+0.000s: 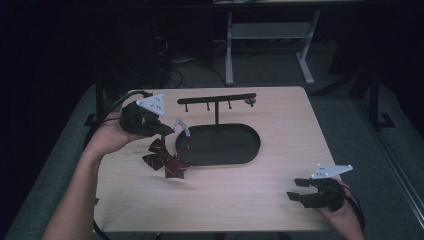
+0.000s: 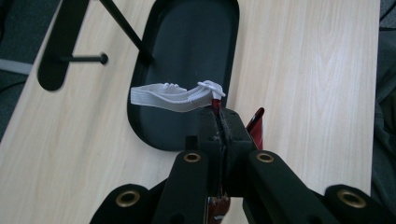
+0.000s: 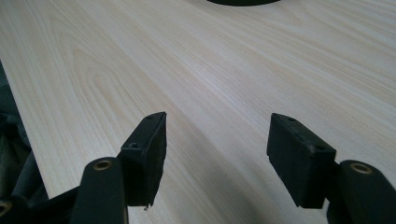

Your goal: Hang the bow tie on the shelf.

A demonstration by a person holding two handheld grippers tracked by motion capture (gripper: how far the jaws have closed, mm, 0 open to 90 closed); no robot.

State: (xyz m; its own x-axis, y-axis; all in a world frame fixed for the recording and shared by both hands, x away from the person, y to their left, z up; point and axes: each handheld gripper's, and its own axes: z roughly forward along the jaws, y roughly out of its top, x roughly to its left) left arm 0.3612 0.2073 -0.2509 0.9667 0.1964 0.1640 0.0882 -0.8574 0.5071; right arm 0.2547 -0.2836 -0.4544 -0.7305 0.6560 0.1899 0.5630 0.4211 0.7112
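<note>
A dark red patterned bow [image 1: 166, 159] with a white elastic loop [image 1: 183, 127] hangs above the table, just left of the black stand's oval base [image 1: 225, 146]. My left gripper [image 1: 170, 131] is shut on the bow where the loop joins it. In the left gripper view the pressed jaws [image 2: 218, 117] pinch the red fabric [image 2: 258, 125], and the white loop [image 2: 173, 96] curls out over the base [image 2: 187, 42]. The stand's crossbar [image 1: 217, 99] carries small hook pegs. My right gripper [image 1: 298, 189] rests open at the table's front right, its jaws [image 3: 217, 154] wide apart over bare wood.
The light wooden table [image 1: 280, 120] has bare room right of the stand and along its front edge. A grey carpeted floor surrounds it, with a white desk frame [image 1: 265, 45] behind. The stand's post [image 1: 216, 116] rises from the base's back edge.
</note>
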